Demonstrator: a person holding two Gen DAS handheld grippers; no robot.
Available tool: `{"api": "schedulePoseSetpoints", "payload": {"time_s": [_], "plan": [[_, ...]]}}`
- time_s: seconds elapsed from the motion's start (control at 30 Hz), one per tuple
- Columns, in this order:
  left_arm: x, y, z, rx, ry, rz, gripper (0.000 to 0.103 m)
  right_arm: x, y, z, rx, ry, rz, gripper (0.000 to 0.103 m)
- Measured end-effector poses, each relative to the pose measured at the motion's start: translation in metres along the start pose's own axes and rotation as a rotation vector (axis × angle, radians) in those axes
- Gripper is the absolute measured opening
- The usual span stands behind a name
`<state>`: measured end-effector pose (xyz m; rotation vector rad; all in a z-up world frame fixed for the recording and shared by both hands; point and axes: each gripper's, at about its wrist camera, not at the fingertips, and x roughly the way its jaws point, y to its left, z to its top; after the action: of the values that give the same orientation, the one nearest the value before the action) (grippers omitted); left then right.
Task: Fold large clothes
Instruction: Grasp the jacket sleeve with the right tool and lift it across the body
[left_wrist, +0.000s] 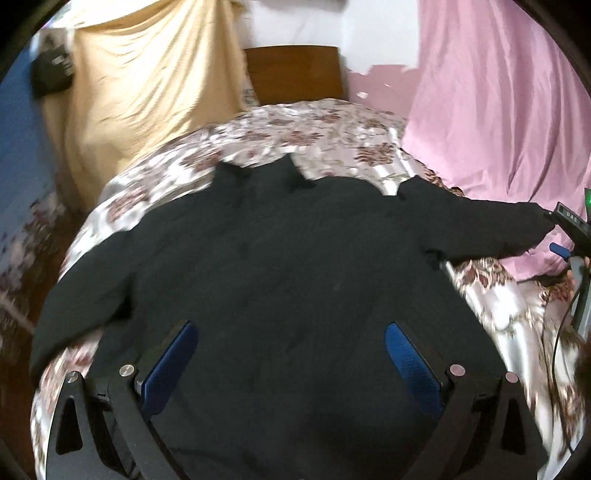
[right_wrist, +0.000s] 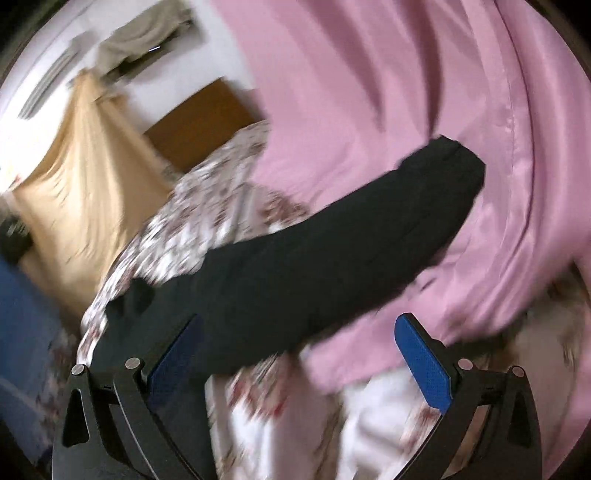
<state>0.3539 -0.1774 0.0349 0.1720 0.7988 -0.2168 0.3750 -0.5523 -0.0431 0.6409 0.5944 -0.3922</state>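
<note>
The left gripper (left_wrist: 291, 354) is hovering over the lower body of the black jacket (left_wrist: 280, 266), jaws spread wide, grasping nothing. The right gripper (right_wrist: 299, 354) is likewise released; its jaws are standing apart with the base of the right sleeve (right_wrist: 332, 236) crossing between them, but neither pad is touching cloth as far as the blurred frame shows.

The jacket is lying flat on the floral bedspread (left_wrist: 325, 140), body toward the grippers, collar toward the headboard (left_wrist: 295, 74). Relative to the jacket: the left sleeve (left_wrist: 74, 314) is draping off its left side toward the bed edge; the right sleeve is stretching off its right side, with its cuff resting on the pink cloth (left_wrist: 498, 110); the cream cloth (left_wrist: 147, 81) is hanging beyond its left shoulder; the headboard is standing beyond its collar.

Step in hand, as judged: the garment is spread and no fold is made yet. The sleeves appear to come first. The next move calls for closing the right gripper on the right sleeve near the cuff and carrying it across the jacket body.

Count: one jacket, two sleeves, two grippers, one bedspread, one pink cloth, one cream cloth, one headboard.
</note>
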Motion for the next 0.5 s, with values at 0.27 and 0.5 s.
{"api": "schedulePoseSetpoints", "payload": {"time_s": [0.27, 0.5], "plan": [[0.104, -0.081, 0.067, 0.014, 0.034, -0.048, 0.103, 0.071, -0.054, 0.038, 0.282, -0.091, -0.004, 0.102], [0.174, -0.122, 0.071, 0.025, 0.094, -0.011, 0.103, 0.099, -0.05, 0.035, 0.302, -0.159, -0.075, 0.1]]}}
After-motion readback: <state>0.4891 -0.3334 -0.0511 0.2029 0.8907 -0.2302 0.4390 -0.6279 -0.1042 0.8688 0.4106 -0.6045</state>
